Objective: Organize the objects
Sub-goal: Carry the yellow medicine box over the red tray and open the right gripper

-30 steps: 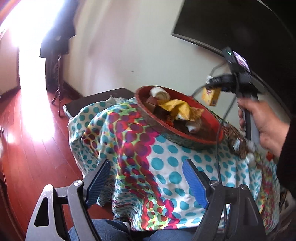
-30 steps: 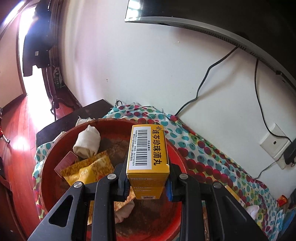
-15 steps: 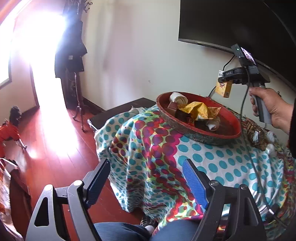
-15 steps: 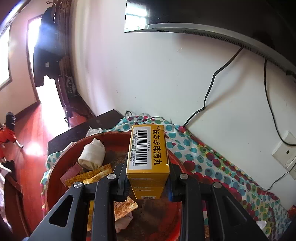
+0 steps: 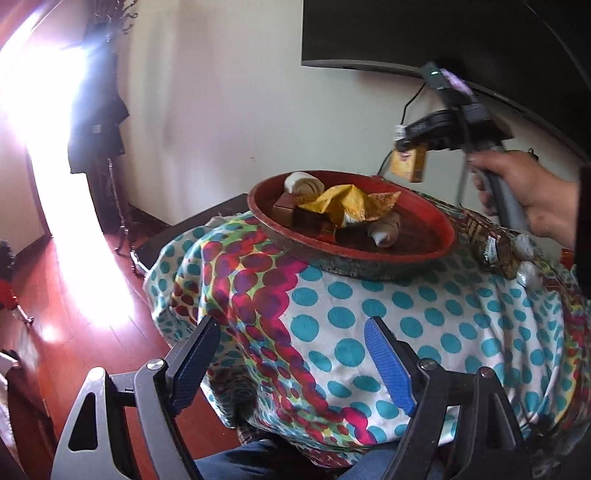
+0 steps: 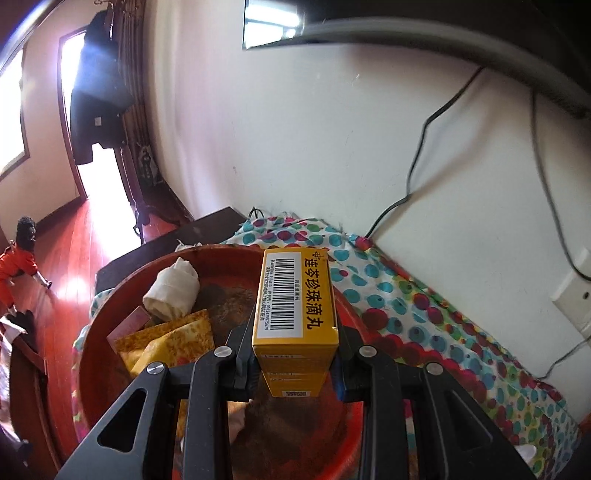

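My right gripper is shut on a yellow medicine box with a barcode and holds it above the red bowl. The left wrist view shows that box hanging over the bowl's far right rim. The bowl holds a white cloth roll, yellow packets and brown boxes. My left gripper is open and empty, low in front of the table, well short of the bowl.
The table wears a dotted cloth. A dark snack packet and small white items lie right of the bowl. A TV and cables are on the wall behind. A coat stand stands at the left on the red wood floor.
My right gripper has lifted and pulled back slightly with the box, still over the bowl. My left gripper has drawn back from the table, then swung a little closer.
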The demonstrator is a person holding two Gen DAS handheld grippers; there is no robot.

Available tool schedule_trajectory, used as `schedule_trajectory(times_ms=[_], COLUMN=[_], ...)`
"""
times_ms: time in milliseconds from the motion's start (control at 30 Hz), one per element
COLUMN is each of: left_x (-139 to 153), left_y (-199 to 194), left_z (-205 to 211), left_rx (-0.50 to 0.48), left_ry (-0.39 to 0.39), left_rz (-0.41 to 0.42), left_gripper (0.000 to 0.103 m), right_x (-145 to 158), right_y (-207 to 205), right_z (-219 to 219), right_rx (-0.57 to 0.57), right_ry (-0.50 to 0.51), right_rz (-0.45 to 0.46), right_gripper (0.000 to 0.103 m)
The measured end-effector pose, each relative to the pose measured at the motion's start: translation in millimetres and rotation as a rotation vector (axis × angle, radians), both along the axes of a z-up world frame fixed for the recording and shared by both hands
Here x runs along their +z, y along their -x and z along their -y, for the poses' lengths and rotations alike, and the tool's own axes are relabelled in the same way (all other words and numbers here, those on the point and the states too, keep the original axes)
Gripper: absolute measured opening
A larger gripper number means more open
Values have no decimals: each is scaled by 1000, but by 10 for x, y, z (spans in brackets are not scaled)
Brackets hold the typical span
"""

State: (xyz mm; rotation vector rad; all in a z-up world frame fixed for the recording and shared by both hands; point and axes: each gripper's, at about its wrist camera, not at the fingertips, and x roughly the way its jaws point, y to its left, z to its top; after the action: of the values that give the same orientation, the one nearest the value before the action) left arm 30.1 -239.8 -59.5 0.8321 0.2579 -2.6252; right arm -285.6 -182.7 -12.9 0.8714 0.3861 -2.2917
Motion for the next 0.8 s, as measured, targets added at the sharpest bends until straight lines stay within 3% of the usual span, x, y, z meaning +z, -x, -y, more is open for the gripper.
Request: schedule_trajectory(times_ms=[233, 500, 667, 767, 800], left_x=[-10, -110, -93, -78, -62], left_y=[-88, -81, -85, -53, -49], left_z=[255, 550, 499, 448, 432], left_rx=[1, 59, 46, 20, 16], left_ry=[-65, -187, -176, -155, -143], left_rz=[-16, 12, 5, 8, 1], left_gripper=[83, 83, 83, 83, 83], right_x=[-337, -509, -550, -532, -445], right_y=[181, 326, 361, 372, 335], right_z=[454, 595, 586, 552, 496], right_rx=[-9, -29, -35, -46, -75], right_ry=[-103, -146, -127, -105, -94], right_rz=[23, 26, 42, 52, 14], right_gripper=[28, 28, 29, 56, 71])
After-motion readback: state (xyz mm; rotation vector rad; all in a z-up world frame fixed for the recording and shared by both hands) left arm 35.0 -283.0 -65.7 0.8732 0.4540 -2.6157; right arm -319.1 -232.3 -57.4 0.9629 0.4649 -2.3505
